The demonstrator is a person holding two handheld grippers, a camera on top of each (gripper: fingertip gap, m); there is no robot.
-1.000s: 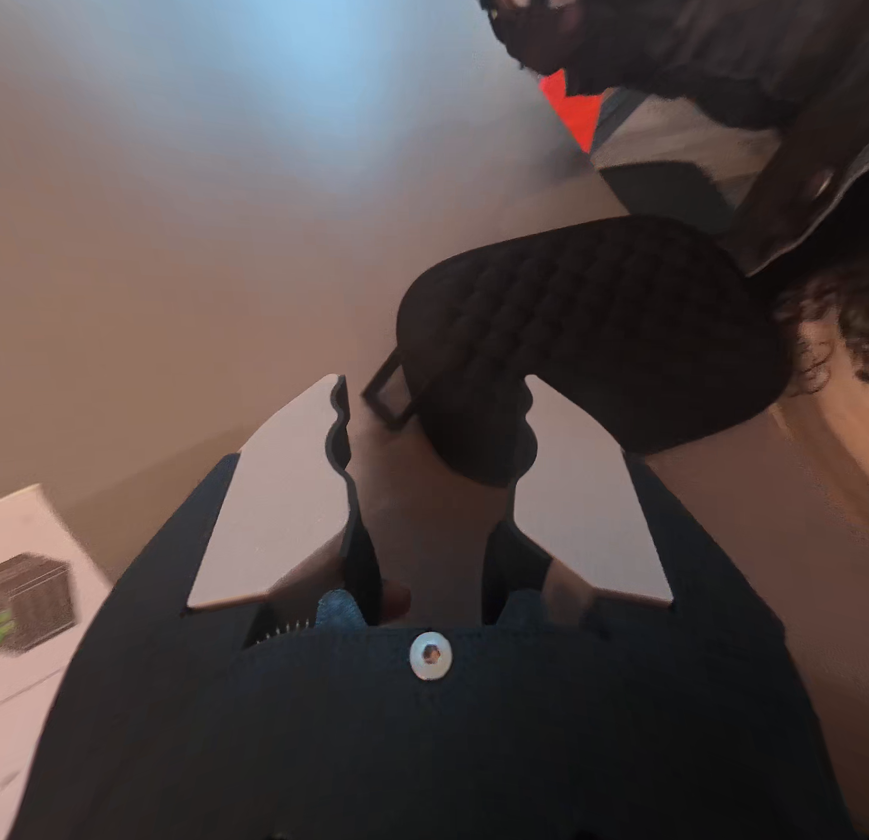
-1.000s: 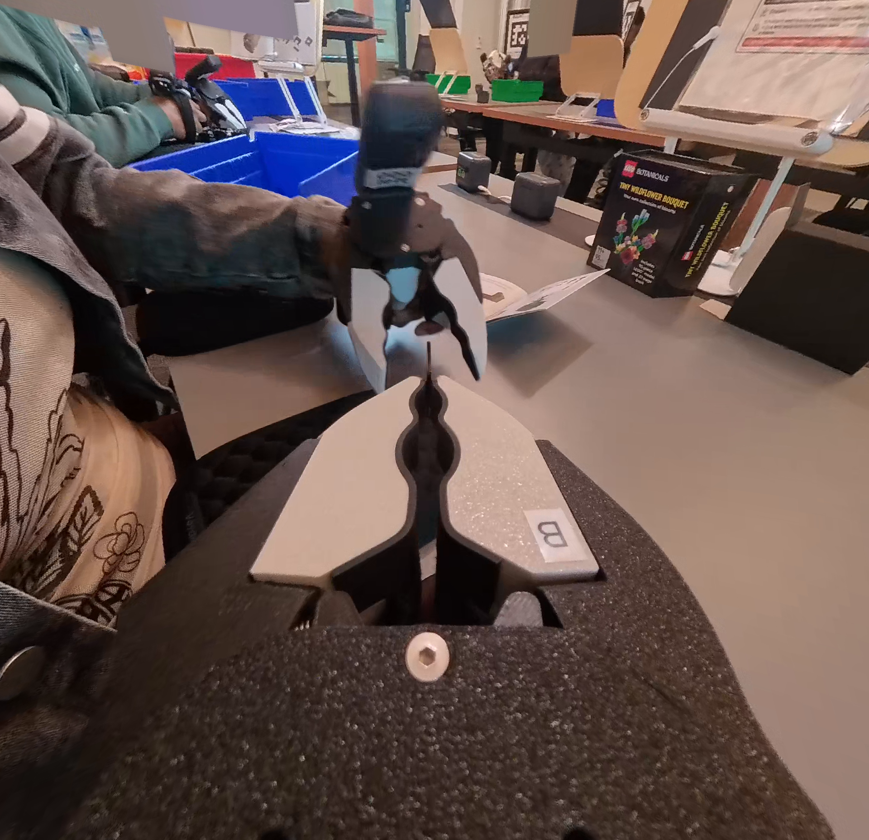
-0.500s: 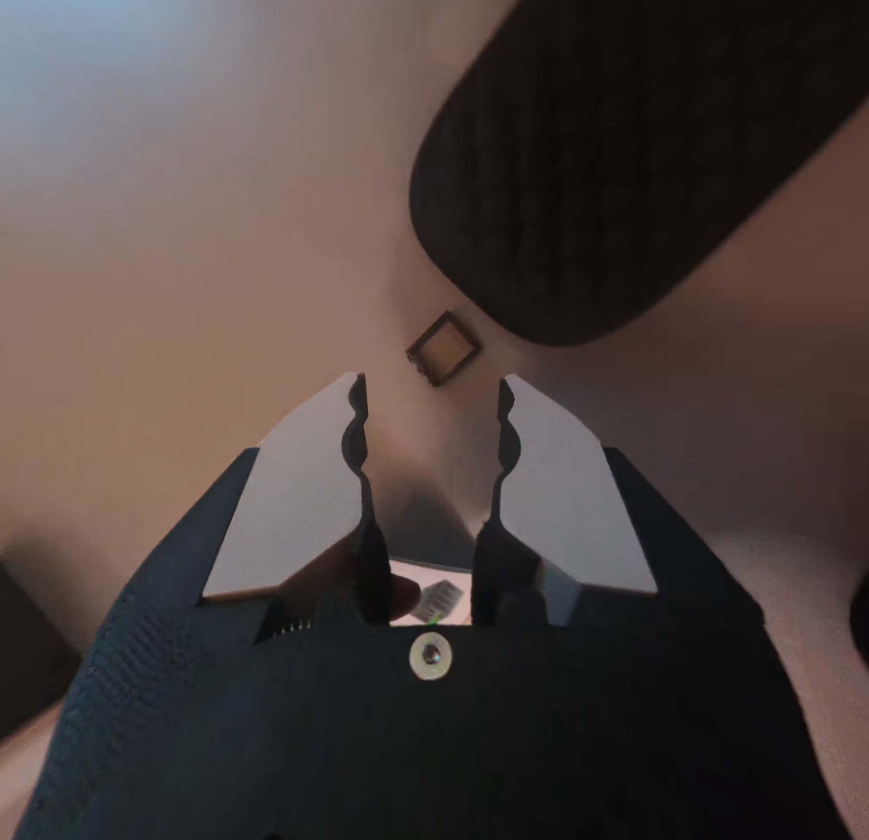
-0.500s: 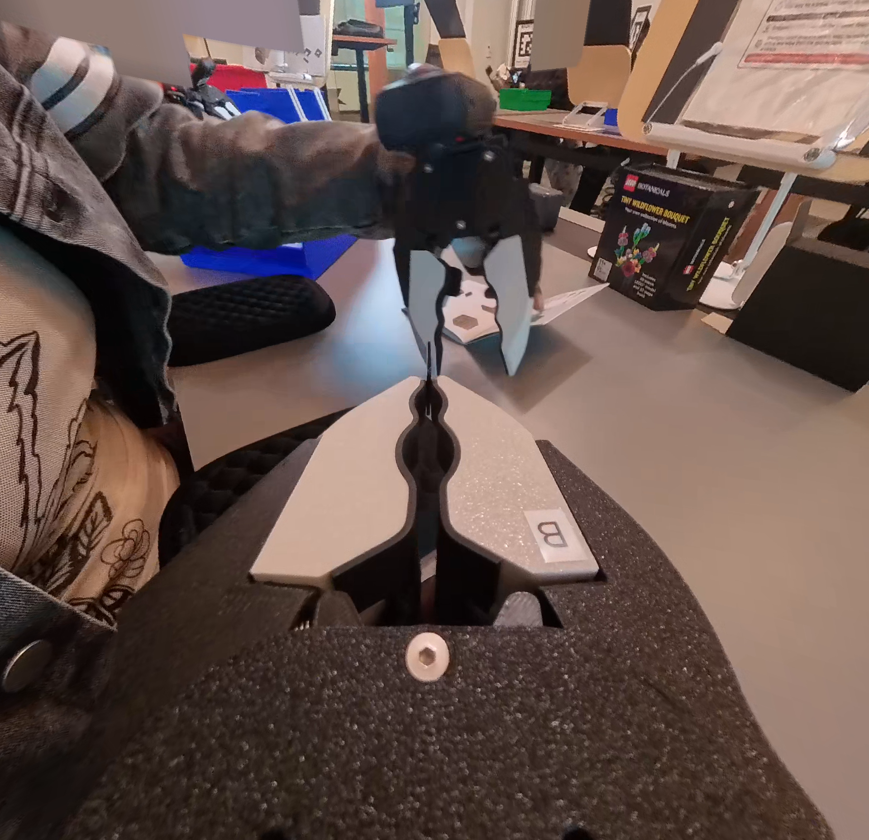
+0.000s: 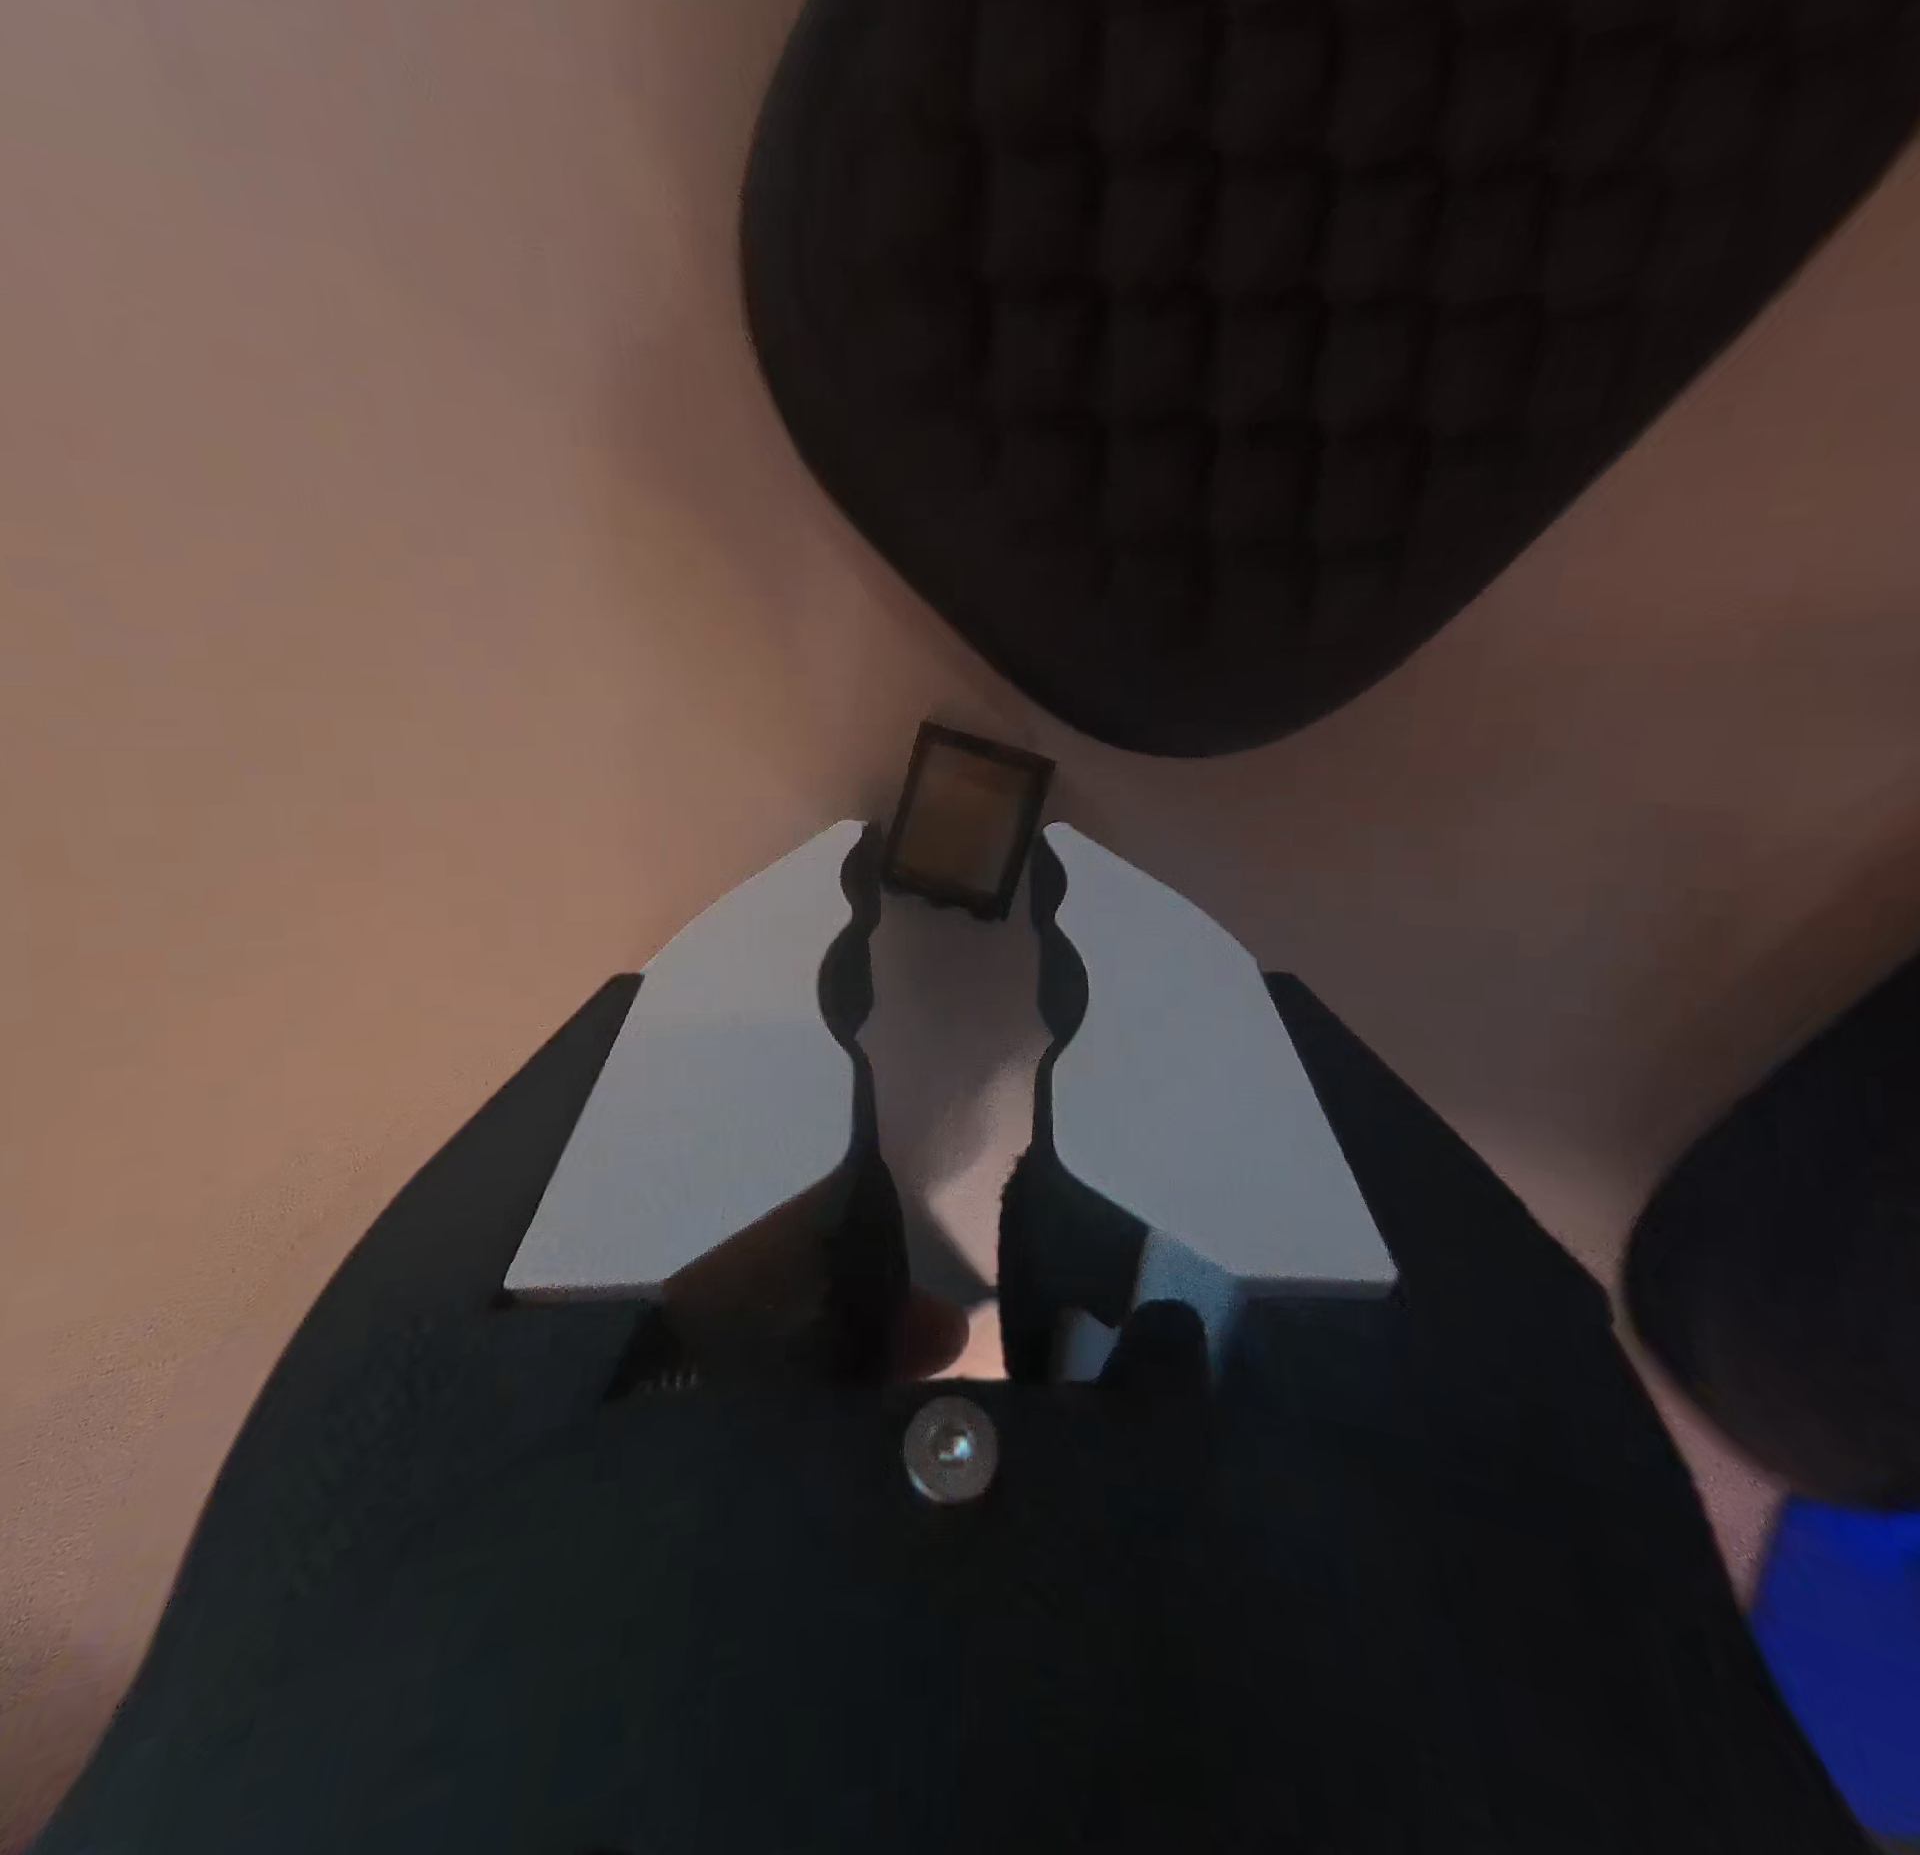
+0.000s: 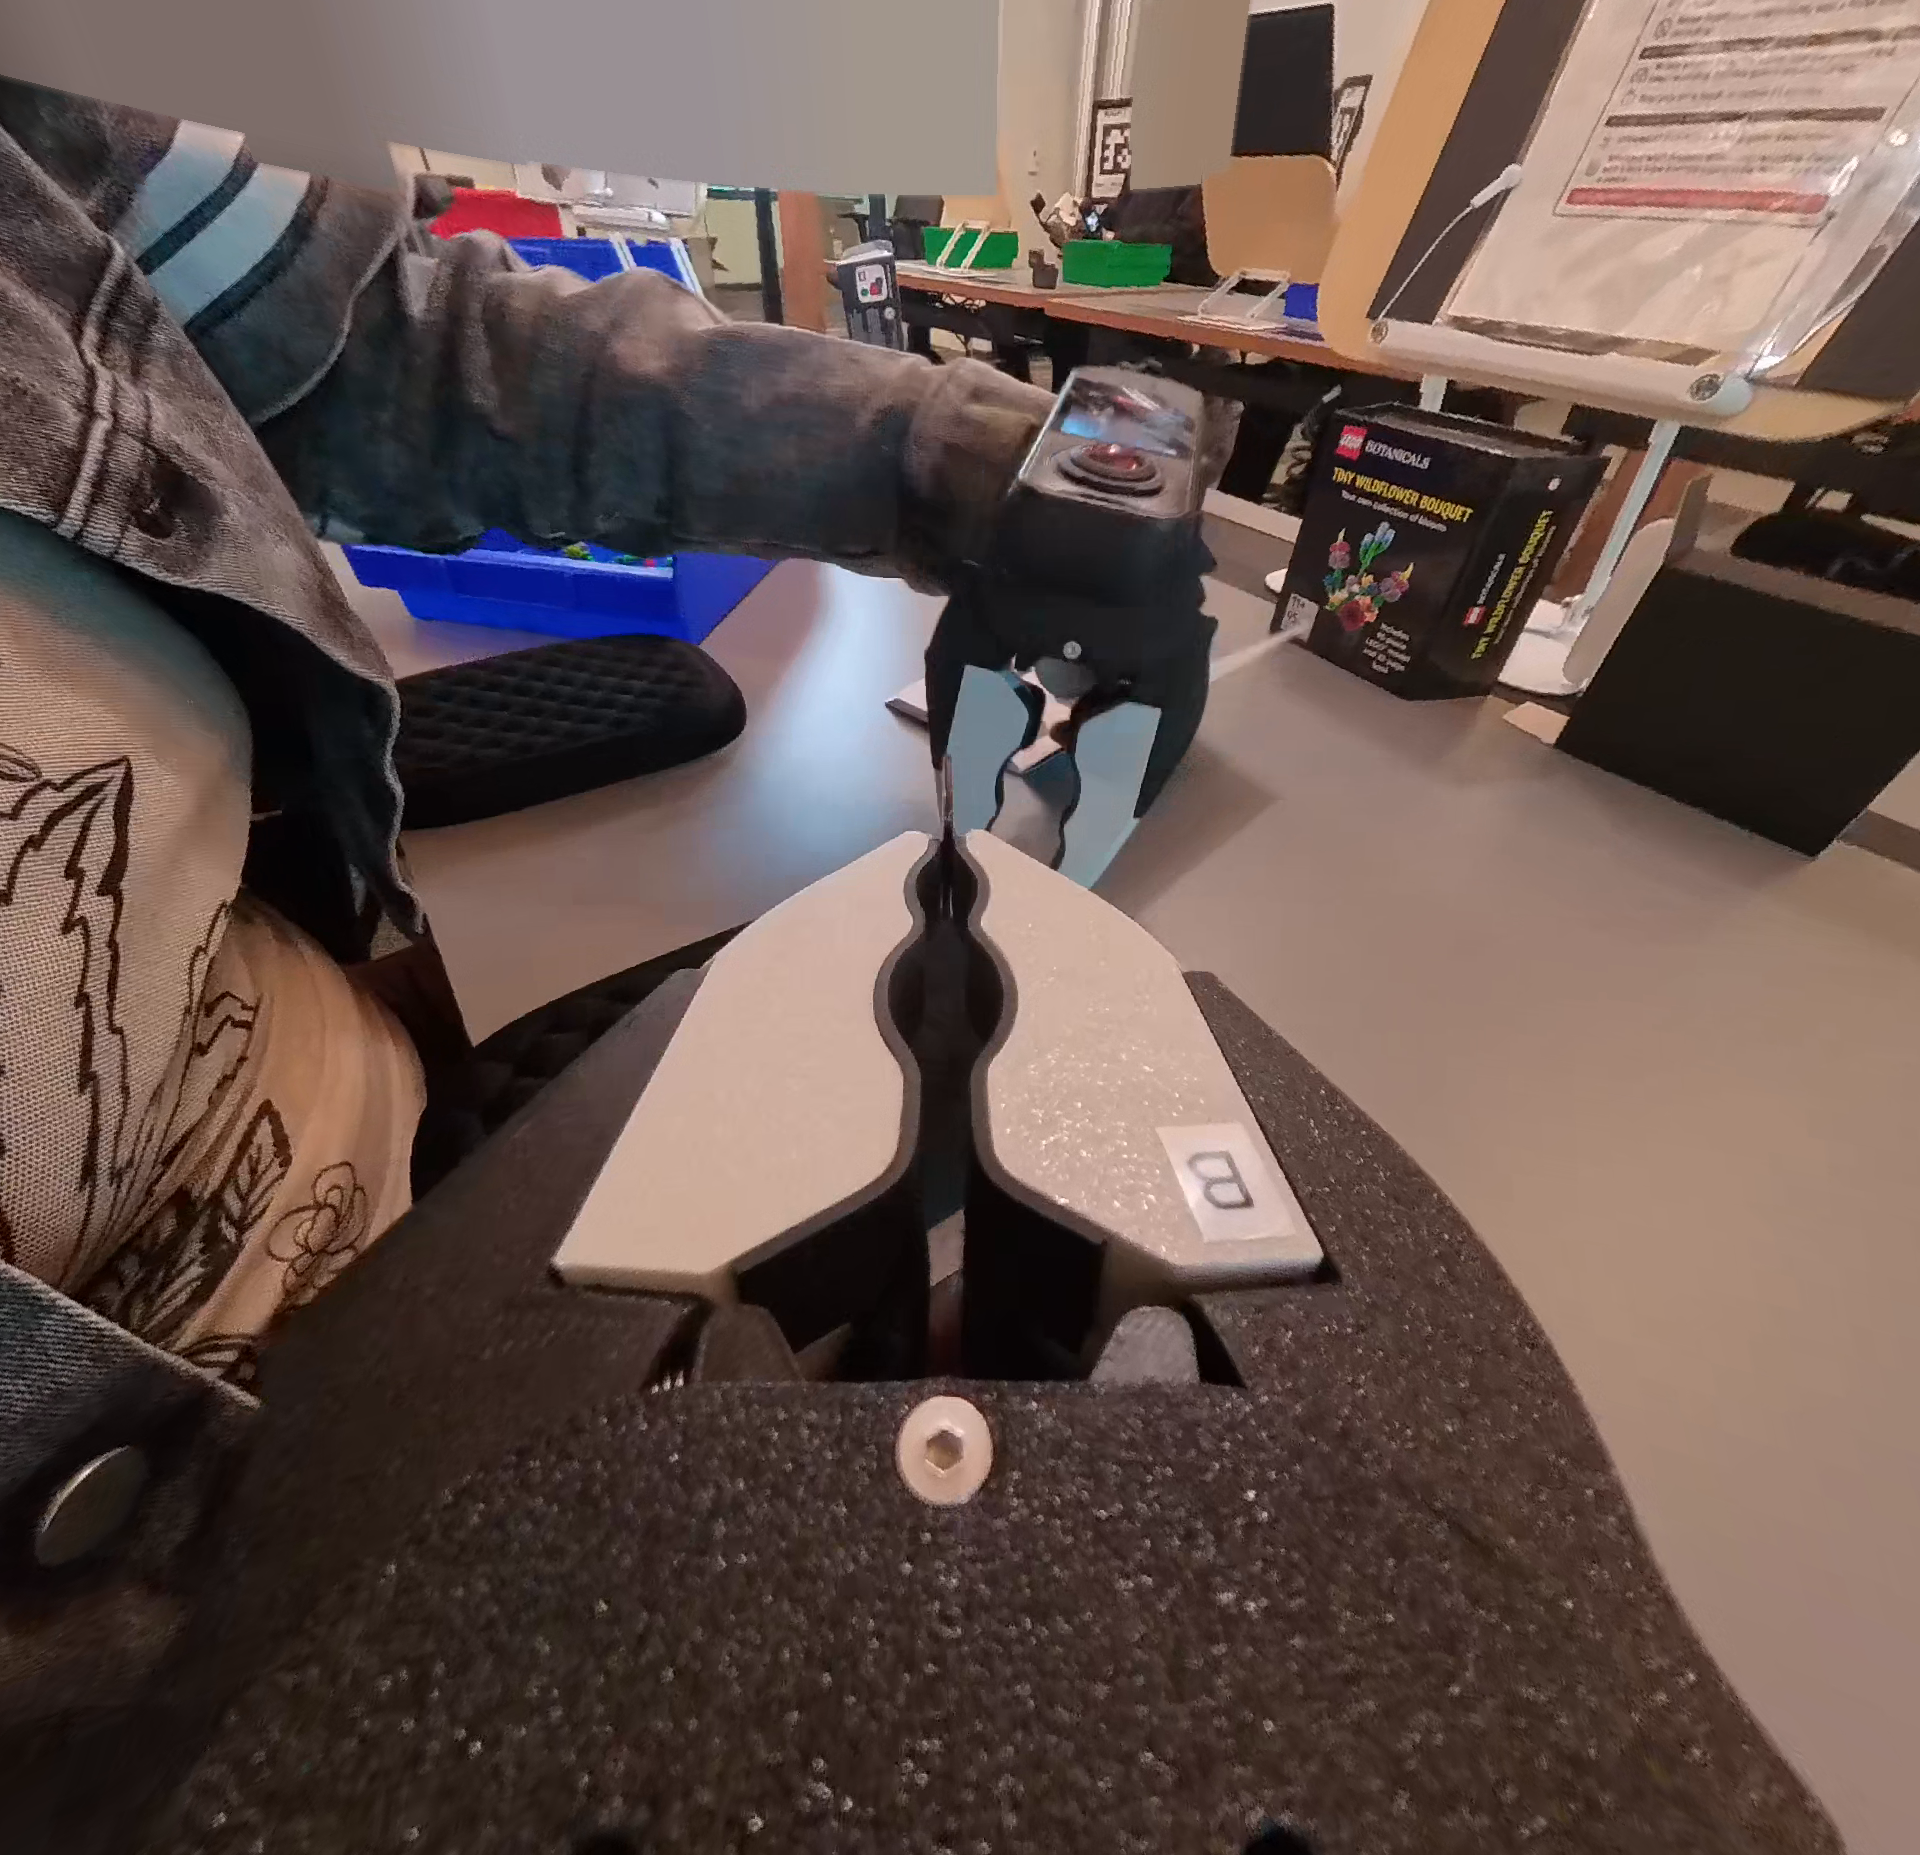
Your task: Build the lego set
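Note:
My left gripper point(image 5: 956, 849) is open and points down at the table. A small square lego piece point(image 5: 968, 831), dark-framed with a brownish middle, lies at its fingertips, between the two tips. The frames do not show whether the tips touch it. In the right wrist view, the left gripper point(image 6: 1039, 849) stands open just above the table. My right gripper point(image 6: 945, 847) is shut on a thin black lego rod point(image 6: 943, 792) that sticks up out of the tips.
A black quilted wrist pad point(image 5: 1299, 299) lies just beyond the square piece and also shows in the right wrist view point(image 6: 561, 714). A blue bin point(image 6: 561, 584), a black lego box point(image 6: 1434, 548), a booklet point(image 6: 920, 704) and a dark block point(image 6: 1745, 704) sit on the grey table point(image 6: 1455, 1026).
My left gripper has swung down to the table and closed in on the small square piece, its jaws a little narrower. My right gripper has stayed put, shut on the rod.

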